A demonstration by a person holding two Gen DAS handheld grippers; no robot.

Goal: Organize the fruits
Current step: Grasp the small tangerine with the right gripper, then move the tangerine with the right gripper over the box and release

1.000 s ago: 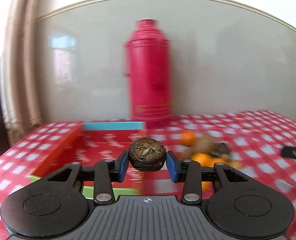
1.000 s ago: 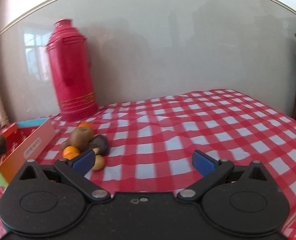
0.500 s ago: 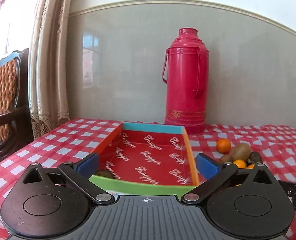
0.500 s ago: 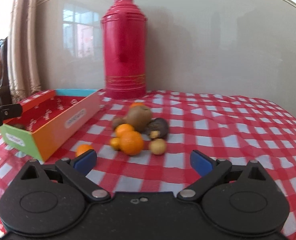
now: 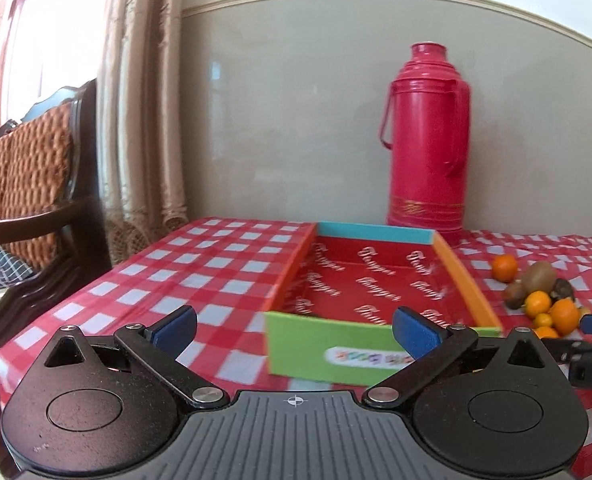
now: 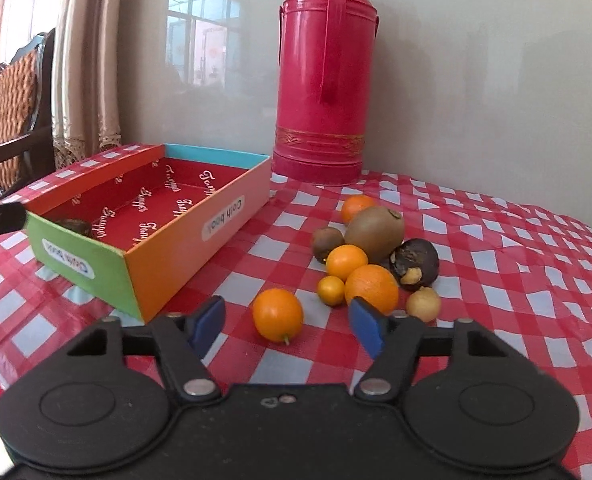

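A colourful open box [image 6: 183, 236] with a red lining lies on the checked table, and a dark round fruit [image 6: 73, 226] rests in its near left corner. To its right is a pile of fruit: a kiwi [image 6: 374, 228], a dark passion fruit [image 6: 416, 264], several oranges [image 6: 371, 288] and a pale longan [image 6: 424, 303]. One orange [image 6: 277, 314] sits apart, between the jaws of my right gripper [image 6: 287, 327]. Those jaws are closing, and the pads stand clear of the orange. My left gripper [image 5: 293, 330] is open and empty in front of the box [image 5: 376, 280].
A tall red thermos [image 6: 324, 72] stands against the wall behind the box and fruit. A wooden chair with a woven back [image 5: 27, 184] and a curtain [image 5: 143, 100] are left of the table. The table's left edge [image 5: 55, 312] is near my left gripper.
My left gripper opened, let the dark fruit go into the box and drew back. My right gripper swung left to the fruit pile and its jaws narrowed around the lone orange.
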